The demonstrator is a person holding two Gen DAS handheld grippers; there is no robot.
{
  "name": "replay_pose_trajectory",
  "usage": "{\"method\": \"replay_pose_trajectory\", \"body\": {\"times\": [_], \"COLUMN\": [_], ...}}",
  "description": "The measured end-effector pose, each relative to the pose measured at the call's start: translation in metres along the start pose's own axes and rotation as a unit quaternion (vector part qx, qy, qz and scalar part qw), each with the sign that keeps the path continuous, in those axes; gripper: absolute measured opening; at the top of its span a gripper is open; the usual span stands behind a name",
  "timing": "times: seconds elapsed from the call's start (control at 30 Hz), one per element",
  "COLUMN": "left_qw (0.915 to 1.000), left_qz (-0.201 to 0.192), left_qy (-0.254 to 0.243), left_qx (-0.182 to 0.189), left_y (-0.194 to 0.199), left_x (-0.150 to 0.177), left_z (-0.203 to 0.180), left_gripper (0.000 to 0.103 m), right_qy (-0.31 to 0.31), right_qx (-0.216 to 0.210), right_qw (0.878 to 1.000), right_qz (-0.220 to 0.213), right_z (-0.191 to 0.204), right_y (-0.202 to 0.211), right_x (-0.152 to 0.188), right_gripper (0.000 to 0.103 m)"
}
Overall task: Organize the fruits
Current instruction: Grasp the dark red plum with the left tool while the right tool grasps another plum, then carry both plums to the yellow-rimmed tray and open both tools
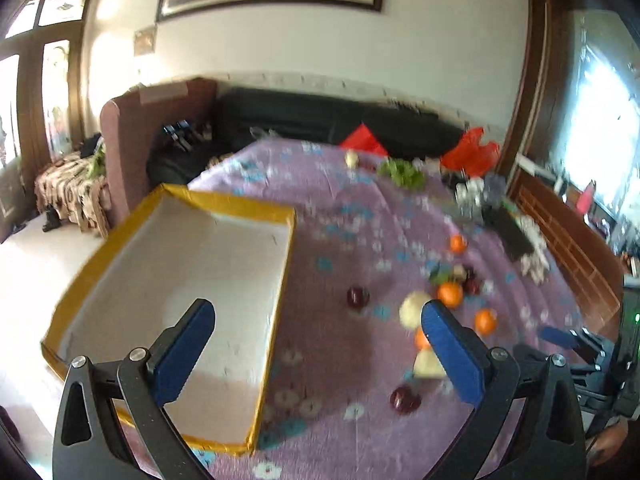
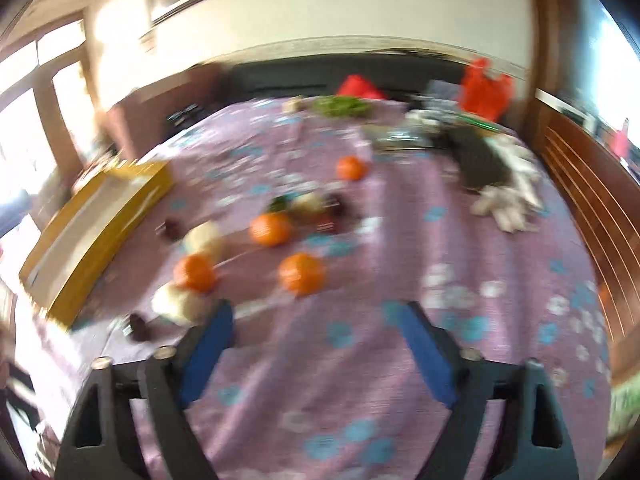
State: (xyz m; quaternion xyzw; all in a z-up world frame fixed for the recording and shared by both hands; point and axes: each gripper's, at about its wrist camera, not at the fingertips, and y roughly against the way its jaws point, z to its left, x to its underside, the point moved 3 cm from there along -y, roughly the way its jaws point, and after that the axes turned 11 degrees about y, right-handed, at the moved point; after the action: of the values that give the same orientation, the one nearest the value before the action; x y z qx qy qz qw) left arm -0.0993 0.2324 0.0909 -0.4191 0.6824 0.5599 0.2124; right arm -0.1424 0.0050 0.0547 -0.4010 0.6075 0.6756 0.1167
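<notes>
fruits lie loose on the desk point(image 1: 340, 360), none in the tray point(image 1: 276, 264) yet. both grippers released, holding nothing: left gripper point(image 1: 316, 356) over tray edge, right gripper point(image 2: 316, 344) just short of nearest orange point(image 2: 302, 273). imo take that first w/ fingers point(image 2: 212, 340) straddling it, then far orange point(image 2: 351, 168).

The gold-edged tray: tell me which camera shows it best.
The left wrist view. There the gold-edged tray shows nearly whole, its pale inside open to view with no fruit in it, lying under the open left gripper. The right wrist view shows only a blurred side wall at the left edge.
</notes>
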Motion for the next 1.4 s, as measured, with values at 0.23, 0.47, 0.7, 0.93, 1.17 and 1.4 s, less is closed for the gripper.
{"method": "replay_pose_trajectory", "body": {"times": [0.23,0.47,0.7,0.93,1.17,1.4], "left_qw": [0.9926,0.9836,0.9767,0.9714,0.9687,0.9747], "left_qz": [0.099,0.135,0.162,0.185,0.190,0.170], "left_qy": [-0.036,-0.066,-0.089,-0.099,-0.121,-0.105], "left_qx": [0.061,0.099,0.109,0.111,0.103,0.101], "left_y": [-0.024,-0.037,-0.049,-0.066,-0.071,-0.059], "left_x": [0.041,0.065,0.078,0.088,0.099,0.090], "left_z": [-0.008,-0.023,-0.035,-0.046,-0.056,-0.049], "left_gripper": [0.045,0.064,0.065,0.061,0.028,0.028], "right_qy": [0.030,0.028,0.008,0.014,0.013,0.003], "right_qx": [-0.066,-0.082,-0.100,-0.099,-0.100,-0.092], "right_qw": [0.997,0.996,0.994,0.994,0.994,0.995], "right_qz": [0.015,0.034,0.039,0.042,0.045,0.045], "right_z": [0.042,0.048,0.040,0.042,0.042,0.039], "right_y": [-0.030,-0.043,-0.049,-0.049,-0.049,-0.041], "right_x": [0.000,0.009,0.013,0.013,0.015,0.016], "right_gripper": [0.072,0.056,0.032,0.032,0.032,0.032]}}
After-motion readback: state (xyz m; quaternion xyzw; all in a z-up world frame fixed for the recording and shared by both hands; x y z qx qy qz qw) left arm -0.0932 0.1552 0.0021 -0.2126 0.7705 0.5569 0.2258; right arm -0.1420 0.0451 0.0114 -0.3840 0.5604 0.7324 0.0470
